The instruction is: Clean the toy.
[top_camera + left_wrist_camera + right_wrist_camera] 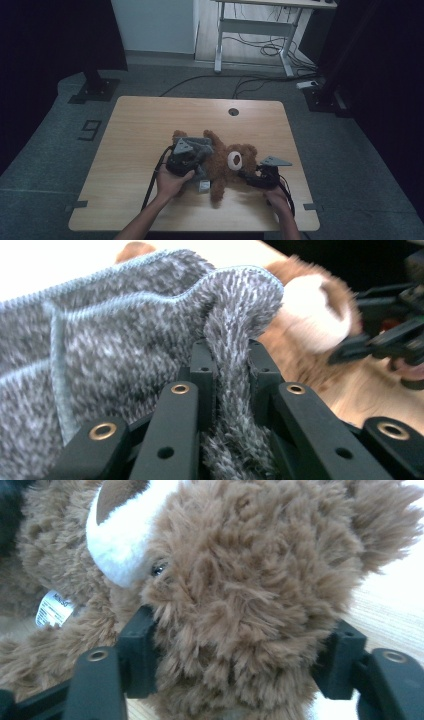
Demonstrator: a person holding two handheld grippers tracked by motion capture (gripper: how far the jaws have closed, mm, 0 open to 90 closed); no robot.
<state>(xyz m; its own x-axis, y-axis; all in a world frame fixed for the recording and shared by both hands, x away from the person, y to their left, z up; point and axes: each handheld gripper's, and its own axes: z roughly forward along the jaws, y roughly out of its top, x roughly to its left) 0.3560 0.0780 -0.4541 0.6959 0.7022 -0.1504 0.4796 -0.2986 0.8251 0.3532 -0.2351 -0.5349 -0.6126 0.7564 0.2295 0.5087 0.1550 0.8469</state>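
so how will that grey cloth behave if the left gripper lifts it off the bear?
Probably floppy: the grey cloth already folds and bunches where the left gripper pinches it. Likely light, a thin fleecy layer. Its fuzzy pile may cling to the teddy bear and drag on its fur rather than slide.

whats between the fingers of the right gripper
The teddy bear's head sits between the right gripper's fingers, fur against both, as the right gripper view shows. In the high view that gripper is at the head.
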